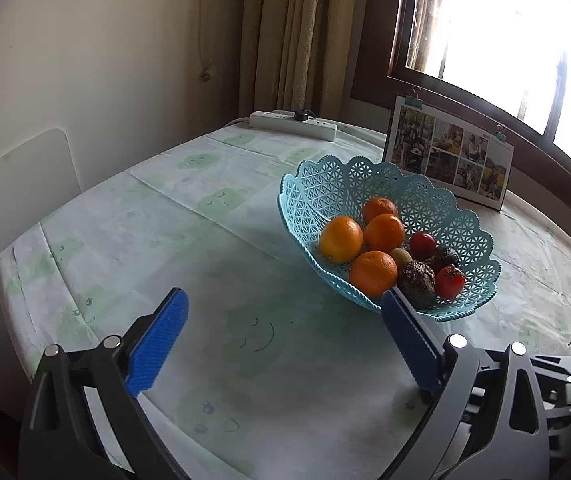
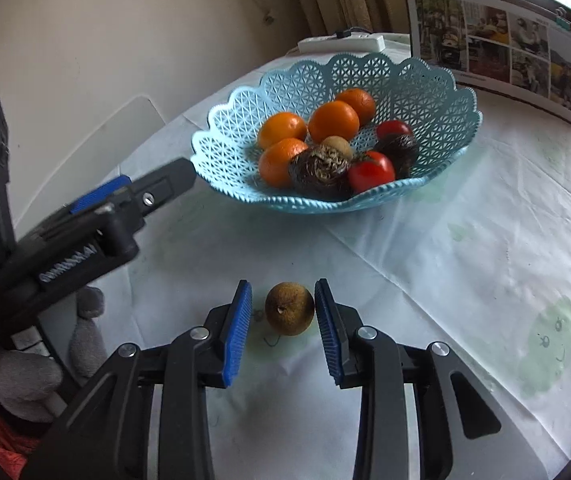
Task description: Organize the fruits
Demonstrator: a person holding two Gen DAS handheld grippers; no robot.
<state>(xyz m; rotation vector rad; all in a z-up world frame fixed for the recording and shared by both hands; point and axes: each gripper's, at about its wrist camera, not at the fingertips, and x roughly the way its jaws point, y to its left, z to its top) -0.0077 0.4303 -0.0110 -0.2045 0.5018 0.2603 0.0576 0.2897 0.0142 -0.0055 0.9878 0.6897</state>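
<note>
The left tool (image 1: pixel 283 320) hangs wide open over the tabletop (image 1: pixel 205 248), just beside a light-blue lattice basket (image 1: pixel 325 184) holding four oranges (image 1: pixel 372 273), red fruits and dark wrinkled ones.

pale blue lattice basket (image 2: pixel 425 80); orange oranges (image 2: pixel 333 121); red tomatoes (image 2: pixel 371 176); blue ribbed fingers (image 2: pixel 238 332); green-printed tablecloth (image 2: pixel 485 260).

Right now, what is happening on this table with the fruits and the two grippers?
A person is sorting fruit into a light blue lattice plastic basket, which already holds oranges, red tomatoes and dark wrinkled fruits. The right gripper is open around a small round brownish-green fruit lying on the white tablecloth with green prints. One pad looks close to touching it, but it is not gripped yet. The left gripper is open and empty, near the basket's rim.
</note>
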